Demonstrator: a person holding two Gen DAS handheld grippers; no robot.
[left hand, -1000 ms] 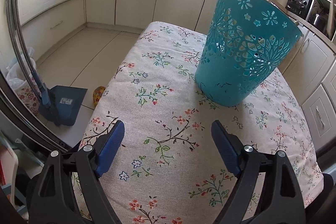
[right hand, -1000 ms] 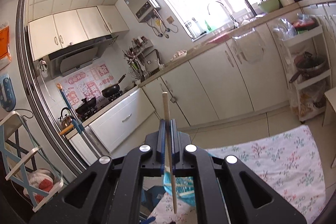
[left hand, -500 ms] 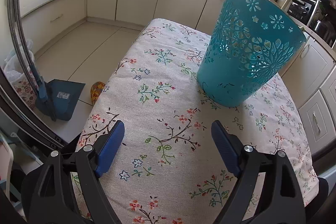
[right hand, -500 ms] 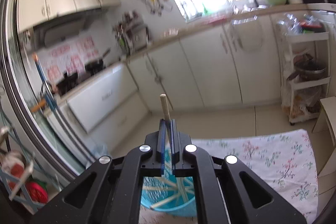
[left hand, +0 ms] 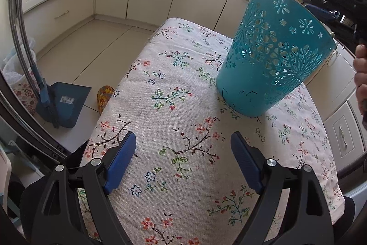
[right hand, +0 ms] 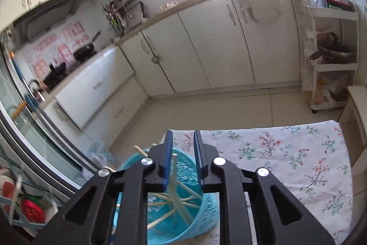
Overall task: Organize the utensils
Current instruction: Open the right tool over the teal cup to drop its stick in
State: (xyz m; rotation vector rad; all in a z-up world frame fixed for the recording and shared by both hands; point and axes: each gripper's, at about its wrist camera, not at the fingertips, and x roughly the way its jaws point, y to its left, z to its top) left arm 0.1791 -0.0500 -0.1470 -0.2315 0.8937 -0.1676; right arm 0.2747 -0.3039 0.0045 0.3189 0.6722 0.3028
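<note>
Right gripper [right hand: 182,154] now lowered over basket [right hand: 183,210], jaws just parting, chopstick [right hand: 174,178] dropping free between them, left gripper [left hand: 182,148] hanging spread above bare cloth [left hand: 183,107], basket standing near cloth's far-right edge.

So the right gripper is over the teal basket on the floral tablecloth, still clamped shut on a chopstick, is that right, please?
Not quite. The right gripper is over the teal basket on the floral tablecloth, but its jaws have just been opening: the right wrist view shows a gap between the pads, and the chopstick stands loose in the basket among the others.
</note>
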